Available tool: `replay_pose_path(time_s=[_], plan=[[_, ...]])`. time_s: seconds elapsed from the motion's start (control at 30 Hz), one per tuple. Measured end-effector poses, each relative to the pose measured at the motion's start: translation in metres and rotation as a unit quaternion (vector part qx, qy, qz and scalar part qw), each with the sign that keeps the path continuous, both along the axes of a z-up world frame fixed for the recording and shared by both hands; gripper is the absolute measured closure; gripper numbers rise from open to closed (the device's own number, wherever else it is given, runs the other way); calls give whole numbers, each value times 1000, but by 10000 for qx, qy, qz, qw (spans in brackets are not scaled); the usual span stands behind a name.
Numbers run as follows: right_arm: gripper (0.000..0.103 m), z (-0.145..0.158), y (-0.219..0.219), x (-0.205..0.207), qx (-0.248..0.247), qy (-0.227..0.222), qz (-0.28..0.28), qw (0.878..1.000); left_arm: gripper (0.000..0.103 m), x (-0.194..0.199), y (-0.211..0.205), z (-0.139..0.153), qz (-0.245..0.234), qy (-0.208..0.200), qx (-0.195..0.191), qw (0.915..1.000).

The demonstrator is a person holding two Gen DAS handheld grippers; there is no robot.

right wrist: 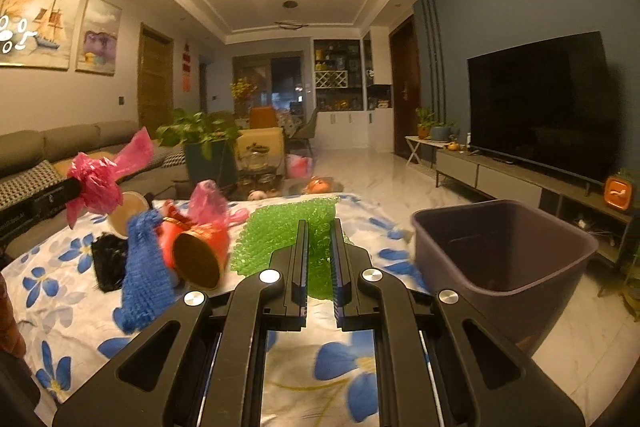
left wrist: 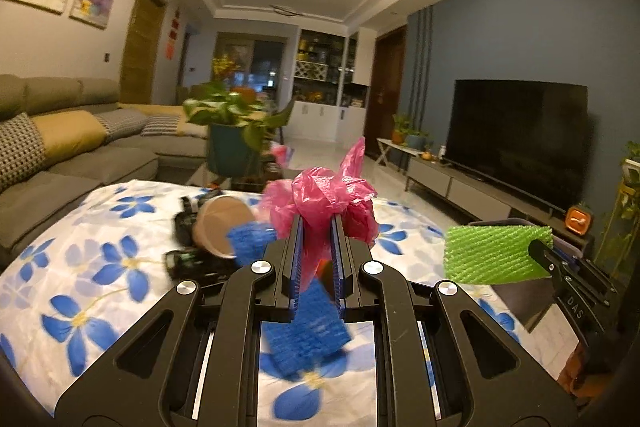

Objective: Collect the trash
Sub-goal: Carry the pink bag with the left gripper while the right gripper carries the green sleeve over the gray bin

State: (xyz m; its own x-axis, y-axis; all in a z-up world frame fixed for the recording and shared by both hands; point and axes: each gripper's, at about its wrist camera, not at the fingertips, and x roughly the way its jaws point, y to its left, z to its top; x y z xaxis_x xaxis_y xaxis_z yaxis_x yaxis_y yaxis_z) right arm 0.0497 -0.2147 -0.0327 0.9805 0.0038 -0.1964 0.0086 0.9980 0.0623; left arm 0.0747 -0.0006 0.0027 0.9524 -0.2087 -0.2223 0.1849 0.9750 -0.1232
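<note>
Living room, floral-cloth bench (right wrist: 60, 311); left tongs (left wrist: 317, 227) pinch a pink bag (left wrist: 332, 199), right tongs (right wrist: 319, 231) pinch green mesh (right wrist: 288, 227), likely bound for the bin (right wrist: 500, 251).

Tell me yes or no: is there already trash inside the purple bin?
No, in the right wrist view the purple bin shows only its bare inner walls.

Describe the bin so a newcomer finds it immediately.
Start at the table with the blue-flowered white cloth. Just off its edge on the television side stands a dark grey-purple plastic bin. It is the only large open-topped container, square-mouthed, upright, unlike the small litter beside it.
</note>
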Motion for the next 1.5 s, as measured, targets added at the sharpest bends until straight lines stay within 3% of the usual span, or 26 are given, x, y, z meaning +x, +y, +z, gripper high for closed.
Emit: replay_pose_path(time_s=[0.37,0.83,1.17,1.5], plan=[[92,23,-60,-4,17,-377,-900,9952,90,28,-79,4,-867,-59,155,9961],[92,30,-140,1,20,-552,-2177,9744,90,66,-196,13,-1966,-159,133,9803],[92,19,-166,7,-33,-551,-2478,9672,90,101,-236,-5,-2285,75,50,9735],[92,18,-173,16,22,-494,-2549,9657,90,111,-264,-11,-2458,206,98,9691]])
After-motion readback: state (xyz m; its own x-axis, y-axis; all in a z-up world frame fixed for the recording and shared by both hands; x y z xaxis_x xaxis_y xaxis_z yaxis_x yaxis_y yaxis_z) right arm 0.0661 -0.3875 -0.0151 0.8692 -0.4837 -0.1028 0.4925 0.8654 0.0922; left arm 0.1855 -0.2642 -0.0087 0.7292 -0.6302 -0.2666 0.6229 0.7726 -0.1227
